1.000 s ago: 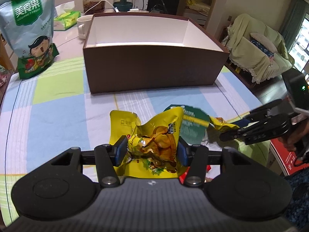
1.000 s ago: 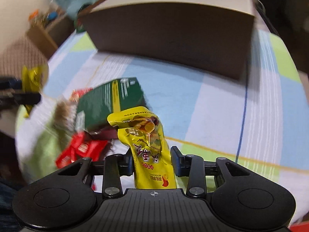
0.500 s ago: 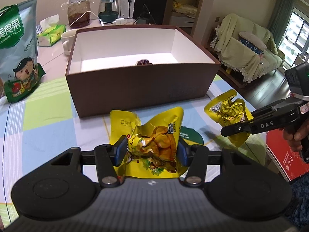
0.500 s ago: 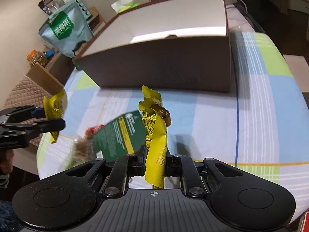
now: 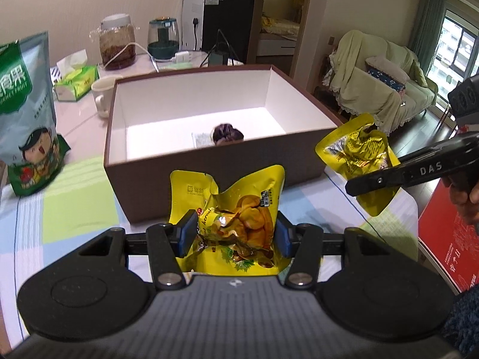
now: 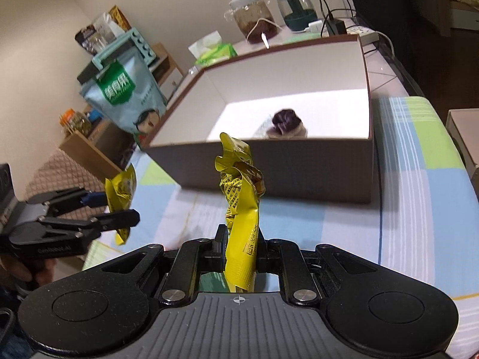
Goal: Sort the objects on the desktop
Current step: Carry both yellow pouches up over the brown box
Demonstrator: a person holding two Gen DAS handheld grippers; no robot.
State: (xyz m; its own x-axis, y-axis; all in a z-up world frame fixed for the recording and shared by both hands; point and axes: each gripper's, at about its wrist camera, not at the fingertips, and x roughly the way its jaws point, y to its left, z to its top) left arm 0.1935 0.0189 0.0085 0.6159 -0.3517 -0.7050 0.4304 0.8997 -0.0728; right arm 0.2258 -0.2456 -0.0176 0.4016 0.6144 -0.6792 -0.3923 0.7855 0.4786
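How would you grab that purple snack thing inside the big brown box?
Judging by its pose, come straight down from above: the purple snack lies on the floor of the brown box, whose tall walls block any sideways reach. Pinch across its bunched dark top, the highest part. Both grippers are busy now, each shut on a yellow packet, left gripper and right gripper.

Table's wearing a checked cloth in blue, green and white. Sitting right on it is a big brown box. The far, bare part of the table is holding a mug, tissue box, two jars and a snack bag.
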